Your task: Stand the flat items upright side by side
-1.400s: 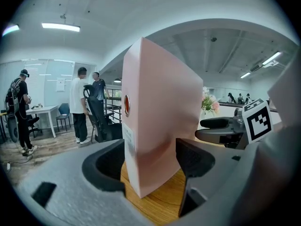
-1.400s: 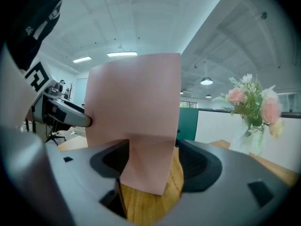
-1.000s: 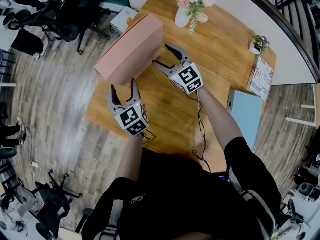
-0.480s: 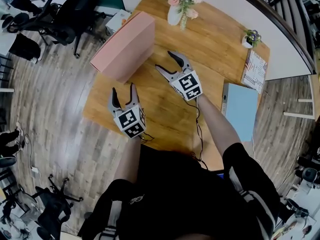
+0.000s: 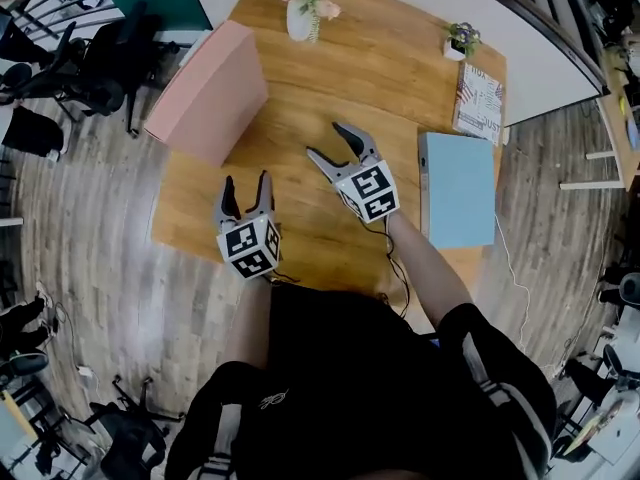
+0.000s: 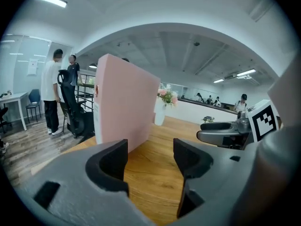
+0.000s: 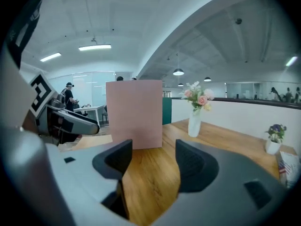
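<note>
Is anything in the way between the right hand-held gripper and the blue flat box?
No, nothing visible. Only bare wooden table lies between the right hand-held gripper and the blue flat box. Its jaws have just been closing a little but stand apart with nothing between them, and it points toward the upright pink box instead.

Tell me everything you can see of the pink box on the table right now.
The pink box is a large, flat, plain slab with sharp corners. Its surface is matte, like cardboard, and one narrow side seems to carry a pale label. It stands upright on an edge at the far left end of the wooden table, left of the flower vase. Only the table touches it, and nothing leans on it or rests on top.
</note>
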Action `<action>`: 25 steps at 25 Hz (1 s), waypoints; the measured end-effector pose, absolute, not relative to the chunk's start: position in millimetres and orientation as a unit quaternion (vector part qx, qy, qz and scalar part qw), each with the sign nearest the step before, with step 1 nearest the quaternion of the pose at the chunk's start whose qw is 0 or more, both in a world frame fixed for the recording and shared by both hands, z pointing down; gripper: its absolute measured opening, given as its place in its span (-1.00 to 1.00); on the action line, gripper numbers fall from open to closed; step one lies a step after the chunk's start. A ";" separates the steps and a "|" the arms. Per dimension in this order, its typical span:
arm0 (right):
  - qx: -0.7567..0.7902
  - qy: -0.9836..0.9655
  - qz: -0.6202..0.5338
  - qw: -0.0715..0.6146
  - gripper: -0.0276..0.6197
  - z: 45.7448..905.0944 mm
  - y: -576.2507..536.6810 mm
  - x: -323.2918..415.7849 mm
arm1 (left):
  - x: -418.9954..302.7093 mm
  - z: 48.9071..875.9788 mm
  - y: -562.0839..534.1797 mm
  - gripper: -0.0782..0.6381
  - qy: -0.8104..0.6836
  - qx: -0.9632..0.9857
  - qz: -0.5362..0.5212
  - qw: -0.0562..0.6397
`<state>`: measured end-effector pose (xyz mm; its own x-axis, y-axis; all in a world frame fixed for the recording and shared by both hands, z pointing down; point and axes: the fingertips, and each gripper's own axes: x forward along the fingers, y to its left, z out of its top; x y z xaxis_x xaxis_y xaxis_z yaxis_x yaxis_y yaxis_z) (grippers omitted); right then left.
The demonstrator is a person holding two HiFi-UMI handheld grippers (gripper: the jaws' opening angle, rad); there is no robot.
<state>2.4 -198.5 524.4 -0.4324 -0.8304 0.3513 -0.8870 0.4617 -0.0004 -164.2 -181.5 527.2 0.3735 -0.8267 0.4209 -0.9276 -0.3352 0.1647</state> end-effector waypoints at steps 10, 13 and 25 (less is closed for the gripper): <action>0.586 -0.779 0.157 0.159 -0.04 528.7 -95.2 71.8 | -86.5 539.3 -114.7 0.05 -0.421 0.861 0.158 0.236; 0.604 -0.761 0.176 0.158 -0.04 530.9 -51.8 97.1 | -62.6 545.6 -85.8 0.05 -0.386 0.871 0.172 0.251; 0.702 -0.660 0.219 0.152 -0.06 542.0 65.3 189.4 | 44.3 555.5 -26.8 0.05 -0.231 0.915 0.223 0.246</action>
<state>189.4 65.3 542.0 0.0319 -0.8603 0.5088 -0.9937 -0.0820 -0.0763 44.3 -26.8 555.5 0.7936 -0.3129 0.5218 -0.5322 -0.7726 0.3461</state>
